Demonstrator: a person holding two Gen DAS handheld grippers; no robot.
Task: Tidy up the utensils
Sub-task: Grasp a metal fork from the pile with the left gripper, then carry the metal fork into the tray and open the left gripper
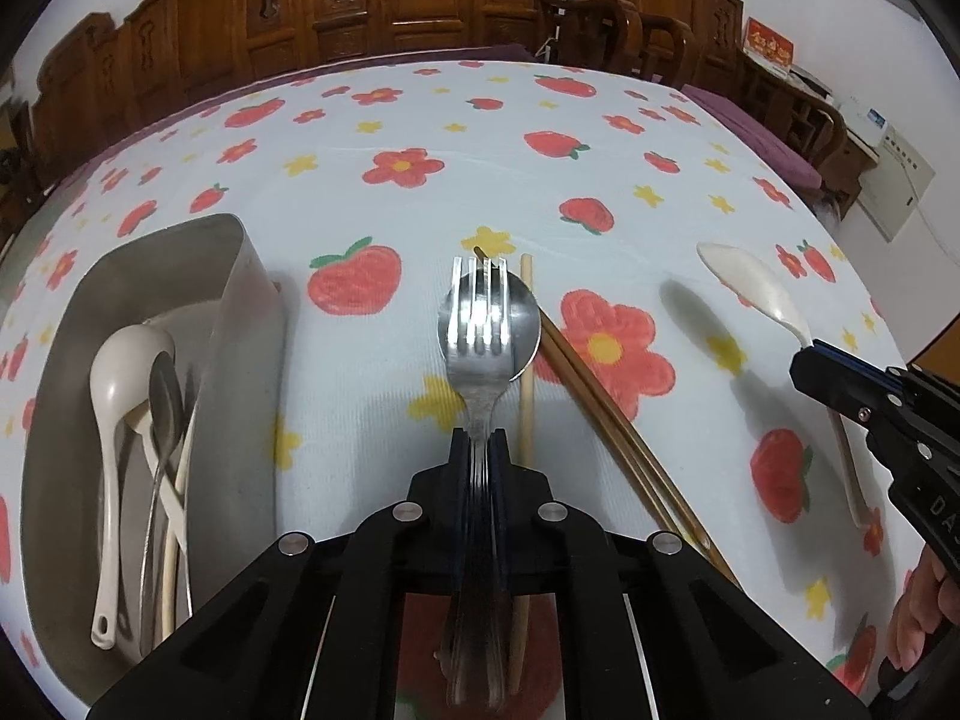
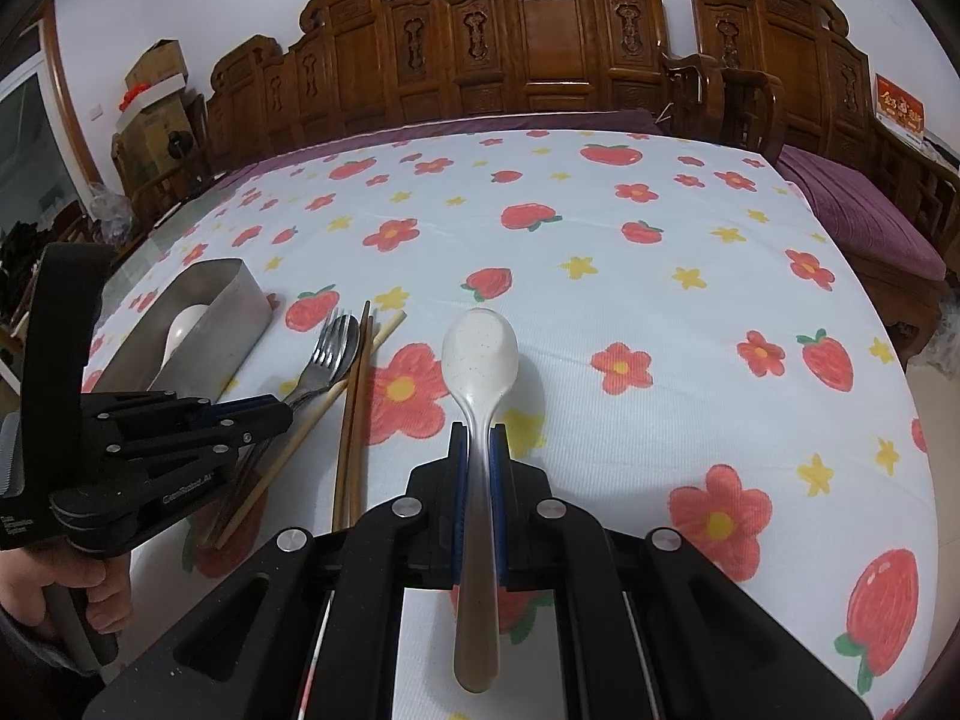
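Clamped between the left gripper's (image 1: 478, 441) fingers, a fork (image 1: 478, 324) is held by its handle above a steel spoon (image 1: 522, 324) and chopsticks (image 1: 606, 396) on the cloth; the tin (image 1: 252, 276) at left already holds utensils. From the right wrist, the right gripper (image 2: 478, 438) pinches a white spoon (image 2: 480, 354) mid-handle, lifted. Either smooth handle could pivot or slip during the carry.

A floral tablecloth (image 2: 600, 276) covers the table, carved wooden furniture (image 2: 540, 54) behind, cardboard boxes (image 2: 159, 90) stacked at left.
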